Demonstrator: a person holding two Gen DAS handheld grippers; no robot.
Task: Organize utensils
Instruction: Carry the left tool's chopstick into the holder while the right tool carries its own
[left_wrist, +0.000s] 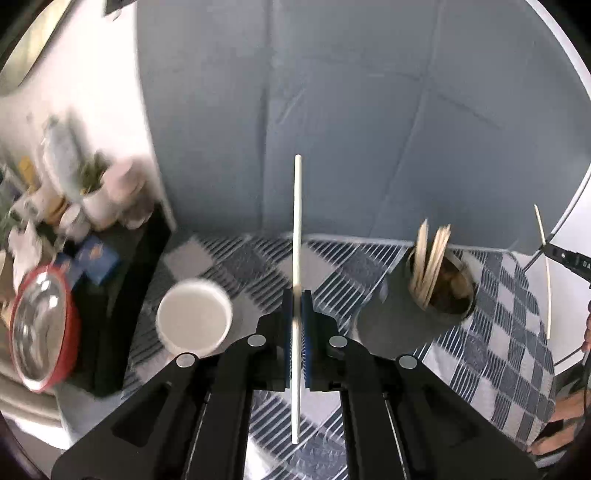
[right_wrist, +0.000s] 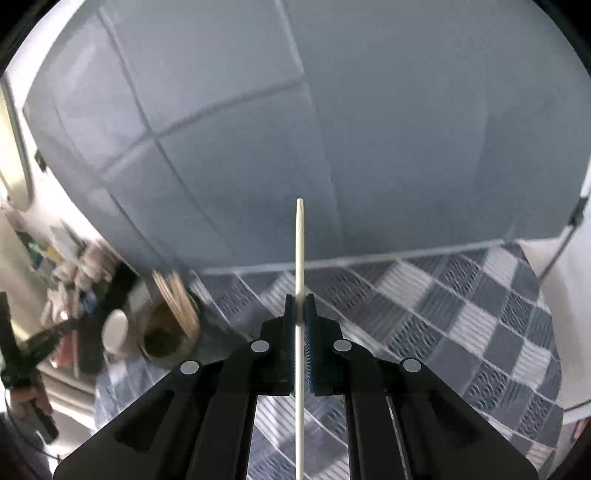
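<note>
Each tool pinches one pale chopstick, the left tool (left_wrist: 296, 295) its chopstick (left_wrist: 297, 221) and the right tool (right_wrist: 300, 306) another chopstick (right_wrist: 300, 251), above the checkered bench (right_wrist: 461, 314) near a metal cup of chopsticks (left_wrist: 443, 291).

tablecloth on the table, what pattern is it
The tablecloth is a blue-grey and white check with striped squares, clearest in the right wrist view.

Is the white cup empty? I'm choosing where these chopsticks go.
Empty, as far as shows: the white cup stands upright with a bare pale inside, while the dark holder already has chopsticks.
</note>
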